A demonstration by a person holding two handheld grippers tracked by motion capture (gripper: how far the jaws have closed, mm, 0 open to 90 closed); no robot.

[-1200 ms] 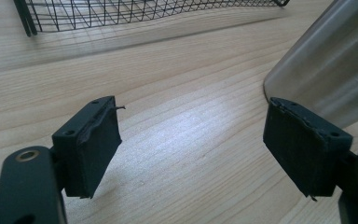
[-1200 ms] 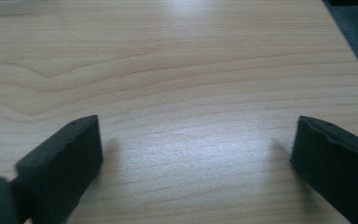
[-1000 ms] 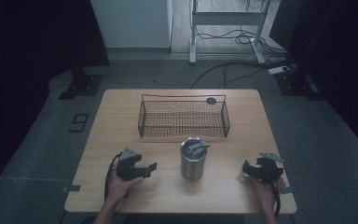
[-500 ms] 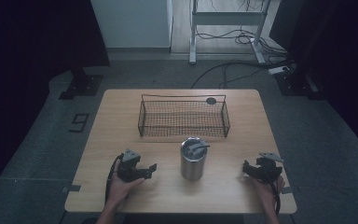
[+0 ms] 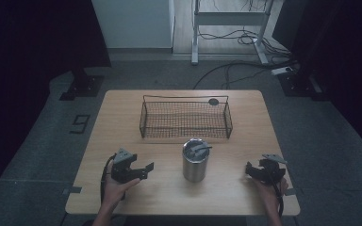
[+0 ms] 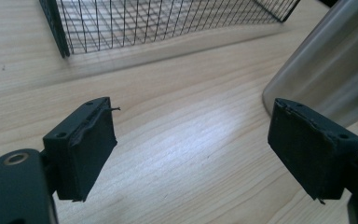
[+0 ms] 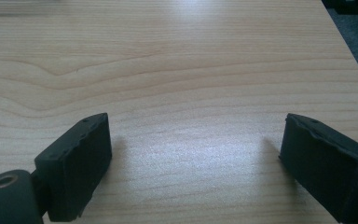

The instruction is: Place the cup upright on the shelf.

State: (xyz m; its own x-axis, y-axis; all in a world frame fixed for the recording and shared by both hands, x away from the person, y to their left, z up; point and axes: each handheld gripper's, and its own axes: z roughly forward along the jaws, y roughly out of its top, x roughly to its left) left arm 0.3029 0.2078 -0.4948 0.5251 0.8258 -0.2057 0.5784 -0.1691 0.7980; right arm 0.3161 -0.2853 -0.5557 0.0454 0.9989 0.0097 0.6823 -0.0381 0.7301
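Wire basket [image 5: 186, 119], steel cup [image 5: 195, 160], table [image 5: 122, 122]

A light wooden table [image 5: 122, 117] carries a black wire basket [image 5: 185, 119] toward its far side. Near the middle stands a steel cup [image 5: 195, 160], upright. A small dark disc [image 5: 213, 101] lies just beyond the basket's far right corner.

High view is dim, dark at both sides. My gripper views are bright: sheen on the table [image 7: 186, 140], soft shadows under the jaws.
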